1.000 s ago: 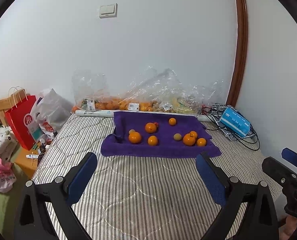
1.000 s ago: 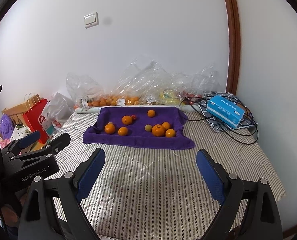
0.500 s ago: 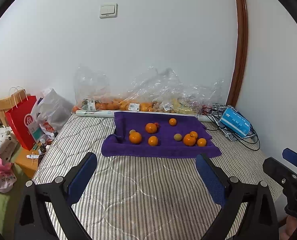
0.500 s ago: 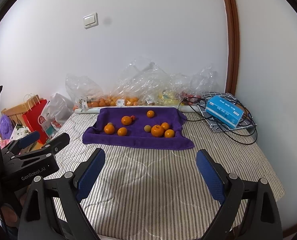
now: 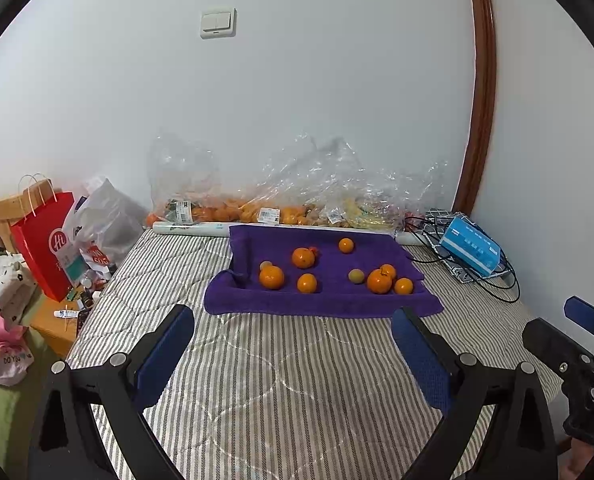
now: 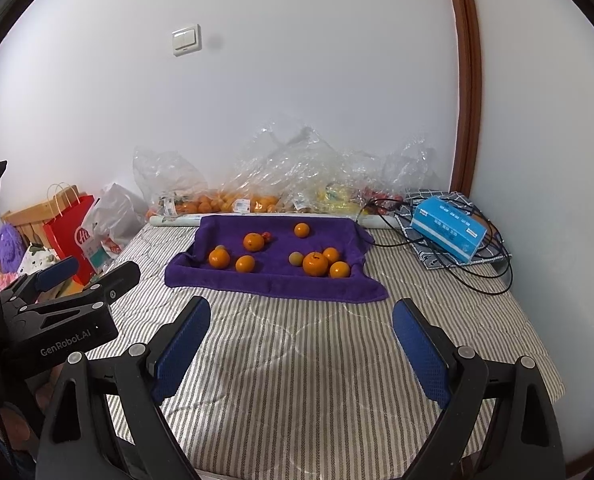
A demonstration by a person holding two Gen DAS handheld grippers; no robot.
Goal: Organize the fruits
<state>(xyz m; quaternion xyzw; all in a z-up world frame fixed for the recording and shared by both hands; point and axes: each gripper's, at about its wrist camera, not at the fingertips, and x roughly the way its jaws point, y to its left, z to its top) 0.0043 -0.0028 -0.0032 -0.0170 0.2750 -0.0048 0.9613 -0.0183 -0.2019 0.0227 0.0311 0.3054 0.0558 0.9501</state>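
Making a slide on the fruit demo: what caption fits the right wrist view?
Open right gripper hovers over a striped mattress, facing oranges scattered on a purple towel.

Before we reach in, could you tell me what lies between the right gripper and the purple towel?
Only bare striped bedcover separates the right gripper from the purple towel, as the right wrist view shows.
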